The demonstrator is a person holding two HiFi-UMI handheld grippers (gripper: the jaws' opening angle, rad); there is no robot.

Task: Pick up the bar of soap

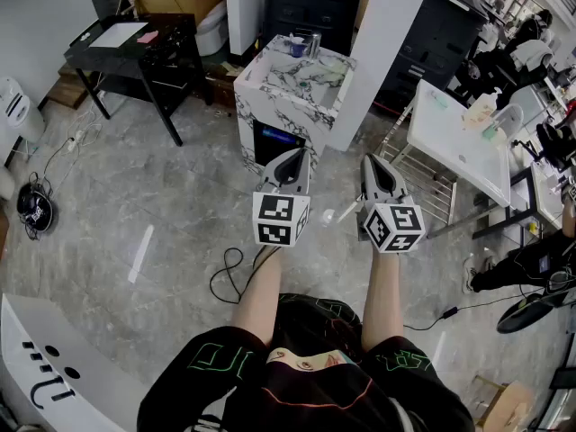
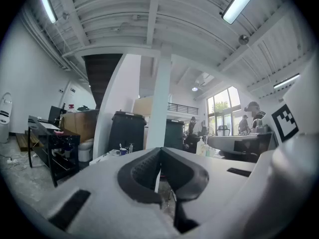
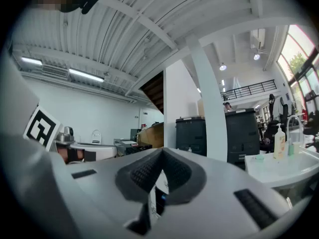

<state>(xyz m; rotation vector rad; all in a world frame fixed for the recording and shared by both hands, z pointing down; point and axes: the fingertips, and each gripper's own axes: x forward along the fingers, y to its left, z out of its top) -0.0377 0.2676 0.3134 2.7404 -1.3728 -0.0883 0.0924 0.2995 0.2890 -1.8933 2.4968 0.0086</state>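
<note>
Approach with both jaws shut, soap not yet spotted

I am holding my left gripper [image 1: 292, 158] and my right gripper [image 1: 378, 167] level and side by side in the middle of the head view, both pointing at the marble washstand [image 1: 310, 79] in the upper middle. Each pair of jaws is pressing tip to tip, with nothing between them.

I am not making out the bar of soap in any view. I am guessing it is lying on the washstand top near the blue cup [image 1: 298, 49], but it is too small to tell.

To do this step well, I am planning to close in on the washstand first. Then I am opening one pair of jaws wide before coming down over the bar, because soap is probably slippery and needs a square grip.

I am counting two grippers, one washstand, one black desk [image 1: 171, 30] at upper left and one white table [image 1: 445, 133] at right.
</note>
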